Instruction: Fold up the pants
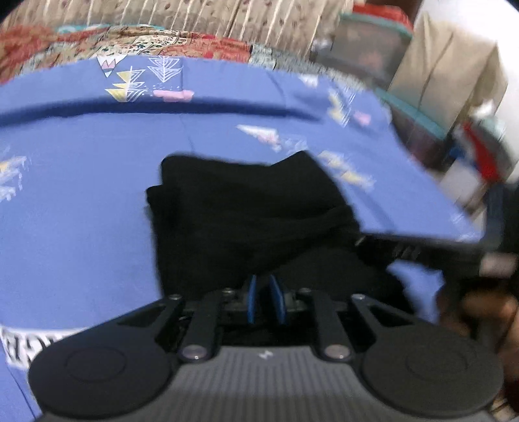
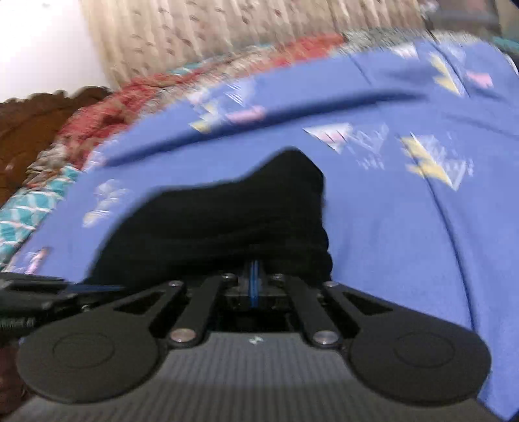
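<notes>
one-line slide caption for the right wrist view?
Right gripper, jaws shut at the near edge of the bunched black pants on a blue patterned bedsheet; frame motion-blurred.

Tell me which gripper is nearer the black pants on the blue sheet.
Neither clearly: the left gripper and the right gripper both sit at the near edge of the black pants.

Left wrist view: I look forward and downward along my left claw [image 1: 266, 300], close over the black pants [image 1: 246, 214] on the blue bedsheet [image 1: 81, 201].
Right wrist view: same downward tilt along my right claw [image 2: 255, 285], equally close, rolled sideways.
Shared: pants, bedsheet, curtain [image 2: 227, 29] behind; my right claw shows at the left view's right edge.
</notes>
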A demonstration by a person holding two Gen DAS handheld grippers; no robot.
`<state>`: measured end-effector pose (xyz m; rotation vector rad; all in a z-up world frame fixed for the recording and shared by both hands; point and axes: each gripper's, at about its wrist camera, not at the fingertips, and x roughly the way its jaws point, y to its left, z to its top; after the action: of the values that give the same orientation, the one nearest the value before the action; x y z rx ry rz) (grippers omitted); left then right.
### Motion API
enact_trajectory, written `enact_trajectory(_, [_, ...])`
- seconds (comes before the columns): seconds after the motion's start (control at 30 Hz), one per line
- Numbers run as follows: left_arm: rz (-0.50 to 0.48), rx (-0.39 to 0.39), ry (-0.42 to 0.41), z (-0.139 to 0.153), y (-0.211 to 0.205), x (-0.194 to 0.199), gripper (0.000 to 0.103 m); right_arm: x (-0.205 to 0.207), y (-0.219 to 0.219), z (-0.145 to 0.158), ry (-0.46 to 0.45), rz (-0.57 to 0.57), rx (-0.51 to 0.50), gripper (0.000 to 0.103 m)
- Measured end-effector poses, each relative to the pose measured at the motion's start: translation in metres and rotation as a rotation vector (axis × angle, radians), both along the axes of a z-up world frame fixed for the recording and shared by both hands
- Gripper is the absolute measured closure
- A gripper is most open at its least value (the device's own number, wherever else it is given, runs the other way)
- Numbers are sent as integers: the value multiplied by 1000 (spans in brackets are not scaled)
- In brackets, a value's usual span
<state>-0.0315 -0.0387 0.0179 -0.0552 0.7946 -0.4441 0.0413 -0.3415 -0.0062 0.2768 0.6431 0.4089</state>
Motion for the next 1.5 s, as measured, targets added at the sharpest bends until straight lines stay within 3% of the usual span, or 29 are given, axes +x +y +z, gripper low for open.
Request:
enact_trajectory(0.07, [28,42,-5,-7,-2,15,96,4,-4,0,27,-27,43,103])
enact_trajectory(0.17, [50,55,0,-11,-1,32,97,3,7,6,-10,-7,-46,103])
enact_trajectory(0.33, [46,96,-34,-4,-5,19,97,4,-2,21,-3,-1,2,100])
enact_trajectory(0.37, [42,76,-32,0,-2,12,96,9,-5,24,-11,9,22,95])
enact_trajectory(0.5, [13,-32,-53,17,5,-12,94,21,-13,47,-72,26,84,95])
enact_trajectory(0.63, [-56,20,-72,9,-7,-21,92,64,-5,43,45,32,127,95])
enact_trajectory(0.7, [-62,58,-54,-5,-8,-20,92,84,5,28,144,21,98,103])
enact_trajectory(0.77, [-50,18,-39,-12,0,-15,93,102,6,6,218,4,110,103])
enact_trajectory(0.87, [-27,-16,-8,-11,9,-7,93,108,5,-5,227,-26,129,103])
enact_trajectory(0.97, [-32,-11,-13,-11,10,-8,93,103,9,1,208,-20,94,103])
enact_trajectory(1.03, [-22,-24,-6,-6,12,-11,93,95,3,6,188,-22,126,102])
enact_trajectory(1.07, [-14,-42,2,-2,16,-13,92,88,-2,10,177,-25,158,96])
enact_trajectory(1.13, [7,-70,9,6,23,-17,76,68,-11,18,153,-32,209,83])
enact_trajectory(1.17, [26,-85,6,12,29,-19,57,59,-14,23,129,-35,220,64])
enact_trajectory(1.2, [39,-97,-1,16,33,-21,50,51,-16,28,101,-40,225,51])
enact_trajectory(1.33, [129,-55,-9,27,46,-25,32,6,-31,35,29,-75,207,35])
enact_trajectory(1.5, [223,-17,82,18,54,-25,29,-29,-45,21,76,-93,242,32])
